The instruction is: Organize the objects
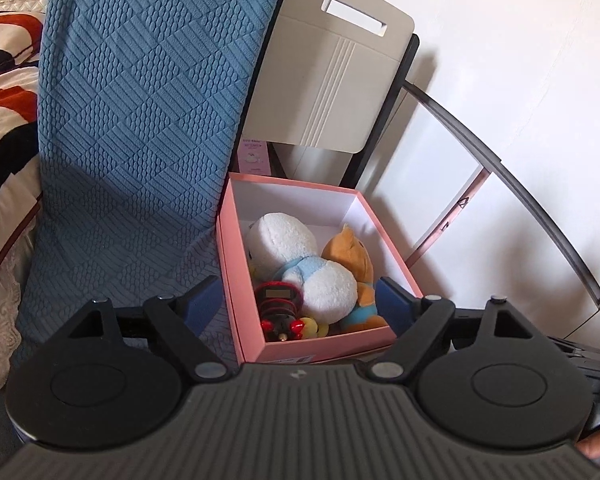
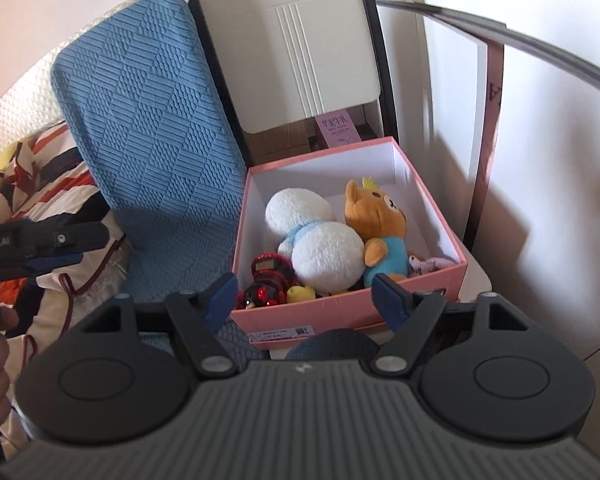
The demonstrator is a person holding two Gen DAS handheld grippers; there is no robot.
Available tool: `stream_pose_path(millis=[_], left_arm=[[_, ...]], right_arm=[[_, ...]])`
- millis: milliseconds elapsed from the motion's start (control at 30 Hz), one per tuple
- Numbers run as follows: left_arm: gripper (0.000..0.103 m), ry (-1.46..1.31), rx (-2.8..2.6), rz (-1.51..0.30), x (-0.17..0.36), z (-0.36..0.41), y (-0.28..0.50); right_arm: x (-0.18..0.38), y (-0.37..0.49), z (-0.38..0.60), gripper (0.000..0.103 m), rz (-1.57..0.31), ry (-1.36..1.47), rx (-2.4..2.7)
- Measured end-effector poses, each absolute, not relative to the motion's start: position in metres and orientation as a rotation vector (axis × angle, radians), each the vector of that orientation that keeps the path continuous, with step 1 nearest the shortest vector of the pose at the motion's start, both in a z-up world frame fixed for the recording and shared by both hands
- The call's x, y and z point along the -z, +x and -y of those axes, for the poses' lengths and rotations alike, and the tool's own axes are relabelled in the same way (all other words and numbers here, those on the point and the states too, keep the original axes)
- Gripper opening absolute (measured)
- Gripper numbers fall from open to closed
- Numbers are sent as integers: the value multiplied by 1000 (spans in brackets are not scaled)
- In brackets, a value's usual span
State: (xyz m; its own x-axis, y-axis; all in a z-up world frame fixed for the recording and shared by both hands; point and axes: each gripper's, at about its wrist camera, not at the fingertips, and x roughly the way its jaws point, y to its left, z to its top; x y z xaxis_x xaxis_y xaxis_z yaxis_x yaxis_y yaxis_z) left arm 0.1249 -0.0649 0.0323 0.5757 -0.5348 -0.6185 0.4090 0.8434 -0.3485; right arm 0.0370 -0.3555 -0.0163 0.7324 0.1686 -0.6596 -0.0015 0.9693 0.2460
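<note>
An open pink box (image 1: pixel 236 280) (image 2: pixel 340 308) holds a white and light-blue plush (image 1: pixel 300 264) (image 2: pixel 320 240), an orange bear plush (image 1: pixel 352 260) (image 2: pixel 376 224), a red and black toy (image 1: pixel 278 304) (image 2: pixel 266 280), a yellow piece (image 2: pixel 300 293) and a small pink plush (image 2: pixel 428 266). My left gripper (image 1: pixel 300 300) is open and empty, just in front of the box. My right gripper (image 2: pixel 306 292) is open and empty, near the box's front wall. The left gripper also shows at the left of the right wrist view (image 2: pixel 56 258).
A blue textured cushion (image 1: pixel 140 120) (image 2: pixel 160 140) leans left of the box. A beige folding chair back (image 1: pixel 332 80) (image 2: pixel 296 48) stands behind it. A patterned blanket (image 1: pixel 4 120) (image 2: pixel 40 184) lies at the left. White cabinet panels (image 1: pixel 500 120) are on the right.
</note>
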Motion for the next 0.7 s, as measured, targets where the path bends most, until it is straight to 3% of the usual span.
stream_pose_path(millis=[133,700], left_arm=[[88,-174,554,-793,-29,66,124],[90,-168,560,-798,-28,70,123]], right_arm=[[25,41,362,103,-780,282,-82],[30,40,365,103,-776,303,-56]])
